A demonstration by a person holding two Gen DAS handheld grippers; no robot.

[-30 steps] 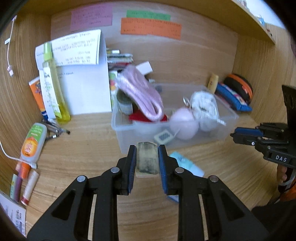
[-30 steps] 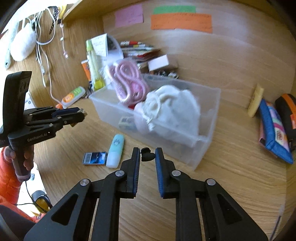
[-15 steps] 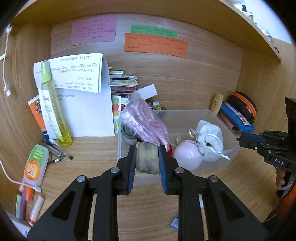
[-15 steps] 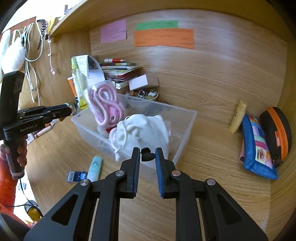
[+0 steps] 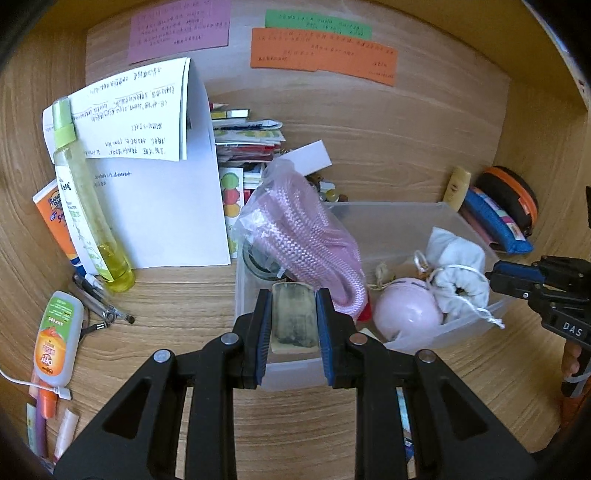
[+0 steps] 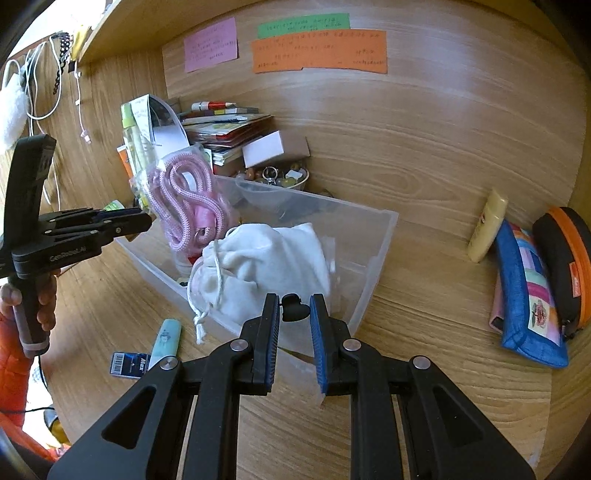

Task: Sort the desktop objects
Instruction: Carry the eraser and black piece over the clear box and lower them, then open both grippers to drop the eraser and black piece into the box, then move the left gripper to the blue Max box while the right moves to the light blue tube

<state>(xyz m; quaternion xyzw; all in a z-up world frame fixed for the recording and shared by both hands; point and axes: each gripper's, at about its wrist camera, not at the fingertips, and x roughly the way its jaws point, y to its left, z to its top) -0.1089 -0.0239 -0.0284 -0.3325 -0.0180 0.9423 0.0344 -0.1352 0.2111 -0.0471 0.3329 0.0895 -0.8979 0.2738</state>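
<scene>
A wooden alcove closes in the scene: a back panel carrying a pink note [image 5: 179,27], a green note [image 5: 317,26] and an orange note [image 5: 321,55], with a wood-grain bench [image 5: 177,306] below. On the bench stands a clear plastic bin [image 6: 373,254]. Inside it lie a bagged coil of pink rope [image 5: 306,236], a pink ball [image 5: 406,314] and a white drawstring pouch [image 6: 266,266].

The left hand-held gripper [image 5: 293,325] is clenched on a worn, smudged eraser [image 5: 293,319], held just above the bin's near left corner. The right hand-held gripper [image 6: 293,321] is clamped on a small black heart-shaped piece [image 6: 293,312], pinched at its fingertips over the bin's near edge, just in front of the pouch. In the right wrist view a hand [image 6: 31,299] grips the left tool's handle, with an orange sleeve [image 6: 13,365] below it.

Left of the bin, a tall yellow spray bottle [image 5: 86,199] leans against white papers [image 5: 155,177]; an orange-labelled squeeze bottle [image 5: 57,338] lies near the left edge, beside some pens. On the bench in front of the bin lie a mint-green tube [image 6: 166,338] and a small blue box [image 6: 129,363], touching or nearly so. To the right, well apart from the bin, a cream tube [image 6: 487,225] leans at the wall beside a blue patchwork pouch [image 6: 528,299] and a black case with an orange zip [image 6: 565,266]. A stack of books [image 6: 225,129] sits behind the bin.
</scene>
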